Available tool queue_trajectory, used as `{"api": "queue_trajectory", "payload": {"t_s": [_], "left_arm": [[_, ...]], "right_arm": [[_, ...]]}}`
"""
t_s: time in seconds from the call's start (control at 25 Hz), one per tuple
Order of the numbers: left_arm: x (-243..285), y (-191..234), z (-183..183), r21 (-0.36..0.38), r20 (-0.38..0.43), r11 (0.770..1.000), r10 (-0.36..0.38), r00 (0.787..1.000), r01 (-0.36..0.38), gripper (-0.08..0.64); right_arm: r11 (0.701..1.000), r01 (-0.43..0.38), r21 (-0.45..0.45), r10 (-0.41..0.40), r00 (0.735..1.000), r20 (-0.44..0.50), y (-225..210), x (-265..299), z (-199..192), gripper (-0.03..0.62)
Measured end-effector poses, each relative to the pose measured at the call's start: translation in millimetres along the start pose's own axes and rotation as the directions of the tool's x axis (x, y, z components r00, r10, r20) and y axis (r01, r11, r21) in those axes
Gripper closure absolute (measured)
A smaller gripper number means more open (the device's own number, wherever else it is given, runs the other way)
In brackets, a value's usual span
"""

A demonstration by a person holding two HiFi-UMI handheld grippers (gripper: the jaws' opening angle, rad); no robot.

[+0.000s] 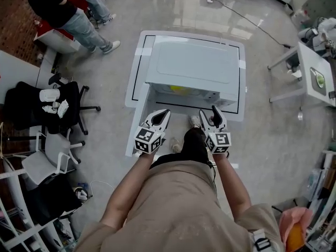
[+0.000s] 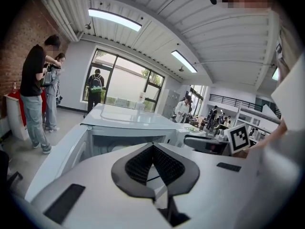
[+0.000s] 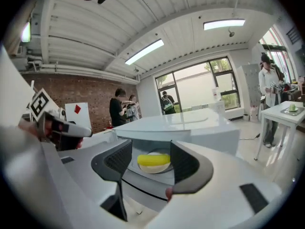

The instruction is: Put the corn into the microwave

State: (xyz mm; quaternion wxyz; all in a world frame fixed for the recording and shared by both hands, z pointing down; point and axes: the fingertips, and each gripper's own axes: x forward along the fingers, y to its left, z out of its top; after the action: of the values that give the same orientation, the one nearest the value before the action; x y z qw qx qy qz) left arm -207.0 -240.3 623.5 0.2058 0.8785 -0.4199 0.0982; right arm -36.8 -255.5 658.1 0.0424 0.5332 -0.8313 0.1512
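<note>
Head view: a white microwave (image 1: pixel 191 67) is seen from above on a white table (image 1: pixel 239 98), and both grippers are held side by side just in front of its open mouth.
Corn: the corn (image 3: pixel 153 160) is found inside the microwave's cavity, laid crosswise on a white plate (image 3: pixel 153 169); a yellow patch of it is also caught from above at the front of the cavity.
Door: the door (image 2: pixel 62 156) is swung open to the left (best seen in the left gripper view, where it runs along the left side).
Left gripper: the left gripper (image 1: pixel 166 112) is pointed at the microwave. In the left gripper view its dark ribbed pads (image 2: pixel 138 165) are pressed together at the tips, and nothing is held between them.
Right gripper: the right gripper (image 1: pixel 209 112) is held level with the left one. In the right gripper view its jaws are spread wide; the corn is framed in the gap but lies well beyond the tips, untouched.
Surroundings: two people (image 1: pixel 63 9) are seen standing at the far left near a brick wall, a black office chair (image 1: pixel 47 106) is placed near them, and a small white side table (image 1: pixel 315 75) stands well apart on the right.
</note>
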Motion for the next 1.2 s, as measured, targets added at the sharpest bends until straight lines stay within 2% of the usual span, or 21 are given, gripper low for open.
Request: {"api": "queue_trajectory", "payload": {"t_s": [0.12, 0.36, 0.6, 0.68, 0.88, 1.0, 1.2], "left_arm": [[-18.2, -6.5, 5.1, -0.024, 0.041, 1.000, -0.004, 0.999, 0.005, 0.560], [-34.9, -29.4, 27.6, -0.054, 0.122, 0.998, -0.006, 0.993, 0.012, 0.560], [-54.8, -74.8, 55.0, 0.000, 0.170, 1.000, -0.030, 0.985, 0.030, 0.560], [-59.5, -90.1, 50.5, 0.035, 0.149, 0.999, -0.023, 0.989, 0.018, 0.560], [-72.6, -144.8, 25.9, 0.035, 0.118, 0.999, -0.028, 0.993, 0.024, 0.560], [-85.4, -185.6, 14.6, 0.055, 0.113, 0.997, -0.054, 0.992, 0.048, 0.560], [-105.8, -242.8, -20.6, 0.047, 0.063, 0.996, -0.084, 0.994, 0.081, 0.560]], "right_arm": [[0.999, 0.038, 0.026, -0.039, 0.999, 0.032, -14.7, -54.1, 32.9, 0.335], [0.993, 0.118, 0.014, -0.119, 0.985, 0.128, -46.0, -132.6, 89.7, 0.336], [0.991, 0.135, -0.001, -0.132, 0.970, 0.203, -55.8, -189.8, 122.9, 0.336], [0.990, 0.143, 0.006, -0.141, 0.965, 0.220, -55.6, -213.9, 127.5, 0.336], [0.989, 0.148, 0.028, -0.151, 0.960, 0.238, -61.5, -284.2, 123.0, 0.336], [0.987, 0.152, 0.055, -0.161, 0.958, 0.236, -65.7, -321.6, 111.6, 0.336], [0.986, 0.141, 0.086, -0.157, 0.962, 0.222, -64.5, -379.3, 85.5, 0.336]]}}
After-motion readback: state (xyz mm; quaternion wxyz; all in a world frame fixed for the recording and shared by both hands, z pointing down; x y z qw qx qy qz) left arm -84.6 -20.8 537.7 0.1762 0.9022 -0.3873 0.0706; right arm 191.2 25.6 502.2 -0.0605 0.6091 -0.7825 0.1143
